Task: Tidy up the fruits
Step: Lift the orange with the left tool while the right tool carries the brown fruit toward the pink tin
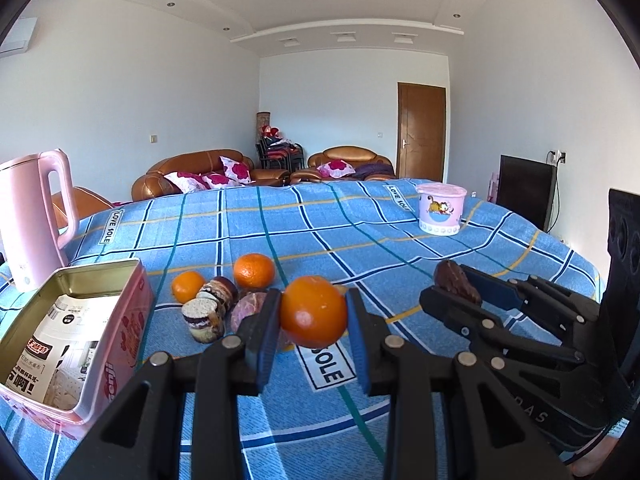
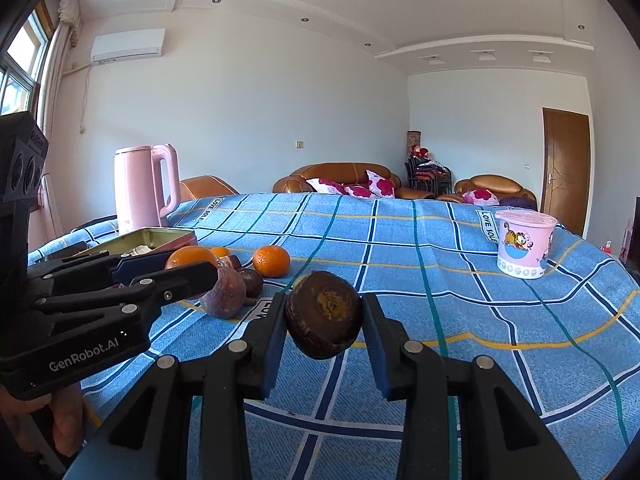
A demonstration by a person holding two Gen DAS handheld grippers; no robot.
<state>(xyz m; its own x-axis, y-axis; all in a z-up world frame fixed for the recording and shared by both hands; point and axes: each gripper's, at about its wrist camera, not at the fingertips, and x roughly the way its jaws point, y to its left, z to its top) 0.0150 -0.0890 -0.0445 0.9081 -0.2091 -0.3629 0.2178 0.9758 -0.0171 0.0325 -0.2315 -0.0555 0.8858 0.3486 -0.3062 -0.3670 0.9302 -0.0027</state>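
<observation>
Left wrist view: my open pink tin box [image 1: 72,320] holds only paper, no fruit yet. Beside it two small oranges [image 1: 253,271] and dark fruits wait on the blue checked cloth [image 1: 400,232]. My left gripper [image 1: 313,312] pinches a round orange [image 1: 313,312]; my right gripper [image 2: 324,316] clamps a dark brown round fruit [image 2: 325,315]. Most sorting remains, I judge.

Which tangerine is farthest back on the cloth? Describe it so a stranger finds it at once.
Start at the pink tin box on the blue checked tablecloth. Right of it lies a fruit cluster; the tangerine sits at its rear. It is larger than the tangerine beside it and lies free, not held.
</observation>
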